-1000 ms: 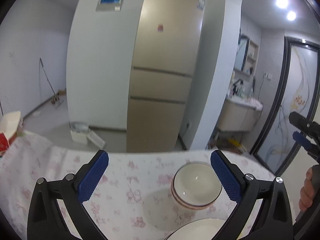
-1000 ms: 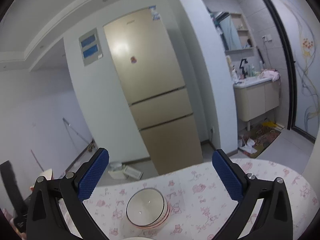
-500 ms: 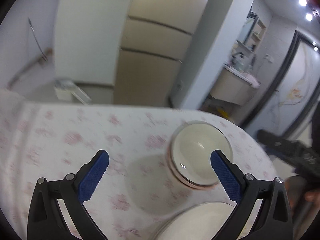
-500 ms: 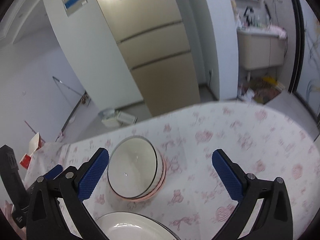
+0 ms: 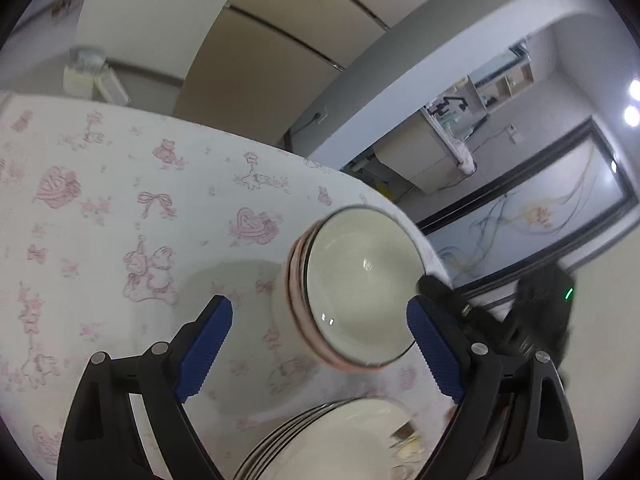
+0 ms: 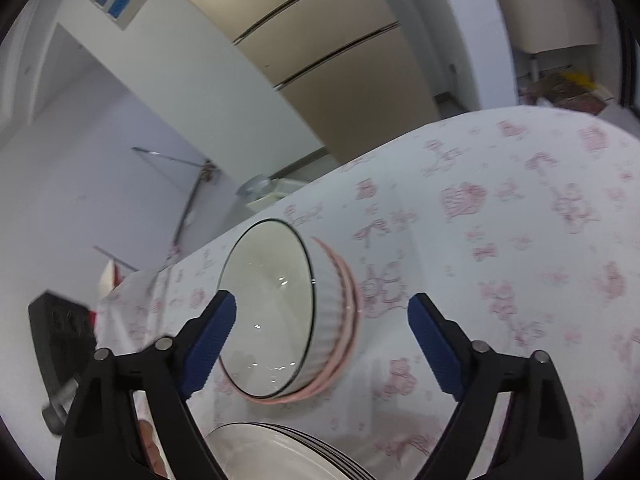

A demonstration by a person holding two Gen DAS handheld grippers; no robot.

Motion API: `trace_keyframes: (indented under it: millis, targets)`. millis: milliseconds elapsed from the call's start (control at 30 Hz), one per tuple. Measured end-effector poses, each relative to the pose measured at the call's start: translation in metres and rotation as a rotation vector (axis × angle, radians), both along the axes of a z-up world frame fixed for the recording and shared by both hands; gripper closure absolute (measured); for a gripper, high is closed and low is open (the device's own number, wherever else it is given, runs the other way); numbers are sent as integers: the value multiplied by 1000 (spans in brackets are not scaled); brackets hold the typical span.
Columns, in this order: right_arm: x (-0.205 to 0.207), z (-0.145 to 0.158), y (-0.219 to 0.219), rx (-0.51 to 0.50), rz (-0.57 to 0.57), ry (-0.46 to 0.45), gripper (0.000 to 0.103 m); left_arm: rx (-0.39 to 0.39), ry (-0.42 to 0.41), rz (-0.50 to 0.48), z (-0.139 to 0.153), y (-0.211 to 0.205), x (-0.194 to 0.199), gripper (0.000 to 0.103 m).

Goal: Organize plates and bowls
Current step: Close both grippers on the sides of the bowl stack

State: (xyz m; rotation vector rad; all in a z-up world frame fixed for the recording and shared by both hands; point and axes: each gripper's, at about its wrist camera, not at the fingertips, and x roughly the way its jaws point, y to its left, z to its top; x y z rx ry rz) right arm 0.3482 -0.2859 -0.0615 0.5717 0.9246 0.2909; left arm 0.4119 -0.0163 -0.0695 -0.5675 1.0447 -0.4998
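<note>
Although both tongs are over the dishes, nothing looks sorted yet, as far as the pictures show. The bowls [image 5: 360,292] sit as a small stack on the worktop [image 5: 100,208], a white bowl with a dark rim nested in pink-edged ones. Nearer the cameras lies a stack of plates [image 5: 340,436], white with dark rims, partly cut off by the lower edge of each view.

The left tongs [image 5: 320,352] are apart and closing, with nothing pressed between the blue pads; the bowls lie just beyond their tips. The right tongs [image 6: 320,344] are likewise apart and closing, empty, with the bowls [image 6: 276,312] by the left pad. No dish is lifted, so every move of the task seems still to come.

A white cloth printed with pink hearts, bows and bears covers the worktop. Beyond its far edge stand a beige fridge [image 6: 320,52], a white wall and a washbasin cabinet [image 5: 424,156]. In the left view, the right tongs show as a dark shape at right, close to the bowls. The two tongs are near each other and could clash over the same stack.
</note>
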Motion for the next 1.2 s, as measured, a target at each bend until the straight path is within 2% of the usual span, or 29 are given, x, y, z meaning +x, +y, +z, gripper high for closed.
trace_keyframes:
  millis: [100,200,367,433,500,567,667,800,867,1000,1067,1100,1200]
  targets:
    - [5,-10,-3,73,18,18,29,30,68,-9,1,-5,19,13]
    - [10,-20,-12,137,13,49,30,-39,125,-14,-2,-7,29,13]
    - [16,-40,-24,259,15,105,30,3,112,-23,-20,-12,28,13]
    - [19,-46,-27,298,20,123,34,5,142,-47,-32,-14,31,18]
    - [22,-55,-27,330,27,149,40,-29,185,-31,-45,-9,37,21]
    - [24,-62,-26,378,35,163,40,-62,199,-18,-54,-5,41,21]
    - [25,-68,-25,436,42,181,40,-97,229,-29,-68,-2,49,28]
    - [28,-77,-21,450,56,222,40,-195,259,-55,-78,-4,51,29]
    - [29,-83,-20,462,57,255,42,-201,259,-70,-78,-9,50,29]
    - [27,-88,-20,481,38,256,47,-199,258,-59,-79,-13,48,30]
    - [27,-85,-19,455,42,246,48,-218,266,-51,-81,-12,47,37]
    - [27,-83,-19,446,44,242,49,-228,274,-48,-83,-11,47,45]
    - [28,-85,-17,466,39,254,48,-256,285,-28,-87,-11,43,50]
